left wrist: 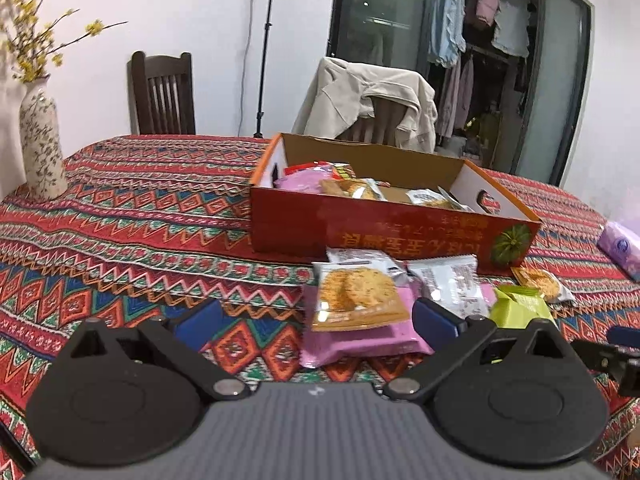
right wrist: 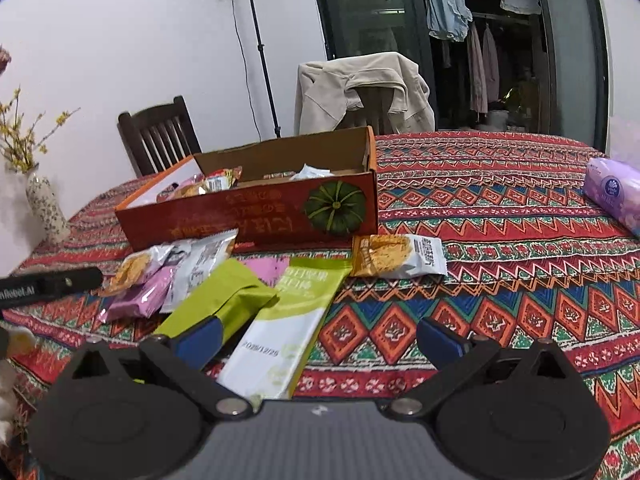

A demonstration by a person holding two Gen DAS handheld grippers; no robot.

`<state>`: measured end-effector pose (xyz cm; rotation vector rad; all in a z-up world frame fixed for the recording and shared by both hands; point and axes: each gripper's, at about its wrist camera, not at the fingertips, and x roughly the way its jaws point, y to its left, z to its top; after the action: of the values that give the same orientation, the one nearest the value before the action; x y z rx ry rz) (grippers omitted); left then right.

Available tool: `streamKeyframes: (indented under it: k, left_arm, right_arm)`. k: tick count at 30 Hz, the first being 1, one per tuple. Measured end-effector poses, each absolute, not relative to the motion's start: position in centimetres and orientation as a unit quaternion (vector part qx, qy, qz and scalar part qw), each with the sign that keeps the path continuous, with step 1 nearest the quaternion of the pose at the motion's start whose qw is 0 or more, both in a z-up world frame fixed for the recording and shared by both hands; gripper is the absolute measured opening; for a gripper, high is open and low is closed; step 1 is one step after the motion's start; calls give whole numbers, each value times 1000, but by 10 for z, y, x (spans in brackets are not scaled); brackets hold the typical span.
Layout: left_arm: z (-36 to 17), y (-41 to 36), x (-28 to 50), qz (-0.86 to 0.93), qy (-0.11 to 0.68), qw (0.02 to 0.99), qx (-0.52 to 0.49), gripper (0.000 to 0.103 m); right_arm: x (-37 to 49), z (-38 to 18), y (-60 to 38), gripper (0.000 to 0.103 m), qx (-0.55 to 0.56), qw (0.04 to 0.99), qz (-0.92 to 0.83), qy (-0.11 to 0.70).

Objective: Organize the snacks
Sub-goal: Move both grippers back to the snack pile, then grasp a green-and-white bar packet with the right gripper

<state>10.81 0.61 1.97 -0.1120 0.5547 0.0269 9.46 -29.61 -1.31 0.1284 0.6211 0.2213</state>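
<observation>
- Lying in a loose pile on the patterned tablecloth [left wrist: 140, 216] are the snack packets, just in front of the orange cardboard box [left wrist: 360, 236].
- Resting on top of a pink packet [left wrist: 360, 340] is a cracker packet [left wrist: 356, 294] with an orange bottom, and white packets [left wrist: 452, 280] are lying right behind it.
- Sitting at the right side of the pile is a green packet [right wrist: 224, 300], and it is touching a green and white pouch [right wrist: 284, 336].
- Lying alone near the box's pumpkin picture [right wrist: 335, 207] is one more cracker packet [right wrist: 396, 256].
- More snacks are already sitting inside the box.
- The left gripper [left wrist: 316, 320] is hanging open over the pile, and its blue fingers [left wrist: 434, 318] are holding nothing.
- The right gripper [right wrist: 320, 340] is open too, with the pouch lying between its fingers and one finger just over the green packet.
- A purple tissue pack [right wrist: 612, 196] is lying far off to the right.
- A flowered vase [left wrist: 40, 140] with yellow blossoms is standing at the left edge.
- A cream jacket [left wrist: 360, 96] is hanging on a chair behind the table.
</observation>
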Motion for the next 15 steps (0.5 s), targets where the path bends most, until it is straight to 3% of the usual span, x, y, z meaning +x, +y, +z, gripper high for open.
streamKeyframes:
  k: [15]
  left_arm:
    - [4, 24, 112, 31, 255, 963, -79, 103]
  right_arm:
    - [99, -14, -299, 103, 51, 947, 63, 310]
